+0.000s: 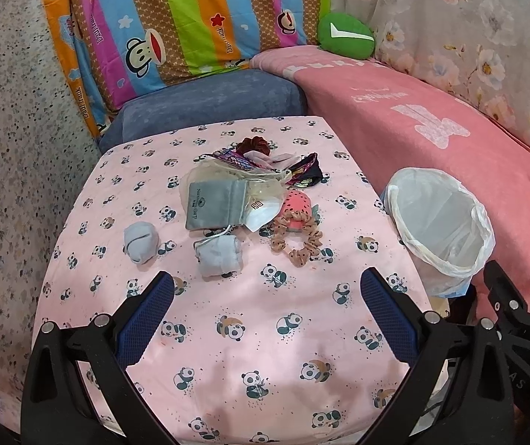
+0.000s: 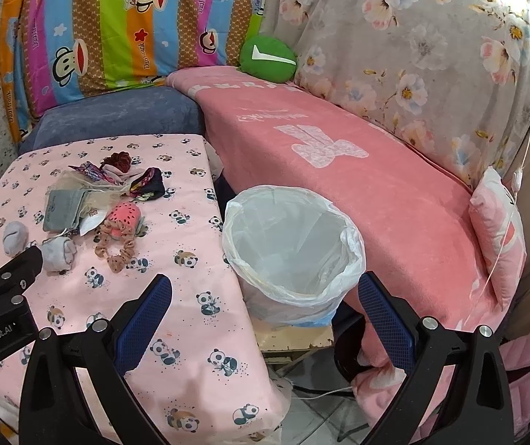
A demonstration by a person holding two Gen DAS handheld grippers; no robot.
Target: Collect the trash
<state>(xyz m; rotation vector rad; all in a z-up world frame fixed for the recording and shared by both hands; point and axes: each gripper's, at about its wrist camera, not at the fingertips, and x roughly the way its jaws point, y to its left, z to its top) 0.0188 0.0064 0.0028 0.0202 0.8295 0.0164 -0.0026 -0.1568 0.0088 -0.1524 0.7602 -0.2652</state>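
White-lined bin (image 2: 294, 256) upright beside cluttered table (image 2: 190, 259).

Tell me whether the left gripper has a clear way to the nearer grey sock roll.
Probably yes. The left gripper is open and empty, and the sock roll lies just ahead on bare tablecloth, nothing between them. A thin white cord touches its far side.

A pile of small stuff (image 1: 250, 193) is heaped mid-worktop (image 1: 265, 333), with two balled socks (image 1: 140, 241) set just in front-left of it. The lined bin (image 2: 290, 252) is parked right of the worktop, before the sofa (image 2: 376, 185).
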